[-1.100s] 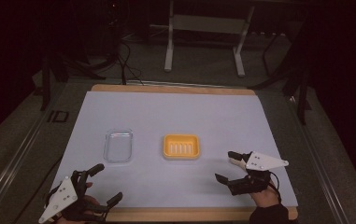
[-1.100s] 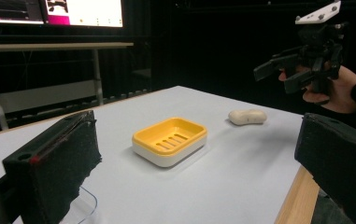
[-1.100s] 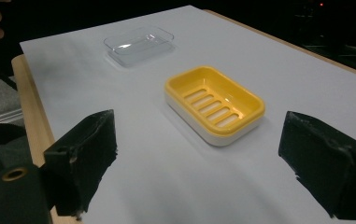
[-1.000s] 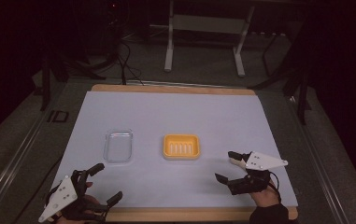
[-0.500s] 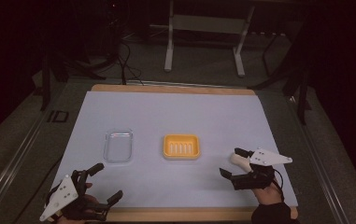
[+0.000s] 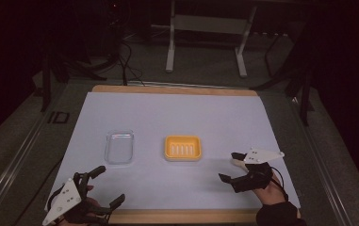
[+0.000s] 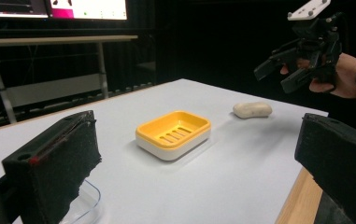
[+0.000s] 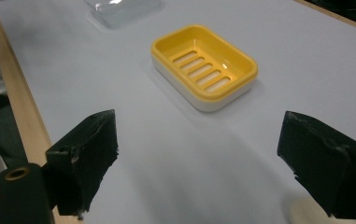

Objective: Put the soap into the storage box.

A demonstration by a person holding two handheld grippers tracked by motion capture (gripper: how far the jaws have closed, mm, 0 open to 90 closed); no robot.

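Observation:
A yellow soap dish (image 6: 183, 148) with a slotted floor and white base sits mid-table, also seen as the soap dish (image 7: 173, 133) and the soap dish (image 8: 203, 65). A cream soap bar (image 7: 252, 109) lies on the table to its right, the bar (image 6: 237, 163) lying by the far jaw of my right gripper. My right gripper (image 6: 231, 168) hovers open just above the table with nothing between its jaws (image 8: 206, 163). My left gripper (image 6: 106, 186) stands open and empty at the near left edge (image 7: 196, 163).
A clear plastic lid (image 6: 119, 147) lies left of the soap dish. The white table sheet (image 6: 177, 113) has a wooden border along its near and far edges. Table legs and cables stand on the dark floor beyond the far edge.
My right gripper drifted slightly right, then back left toward the soap bar, staying open. The left gripper has hardly moved.

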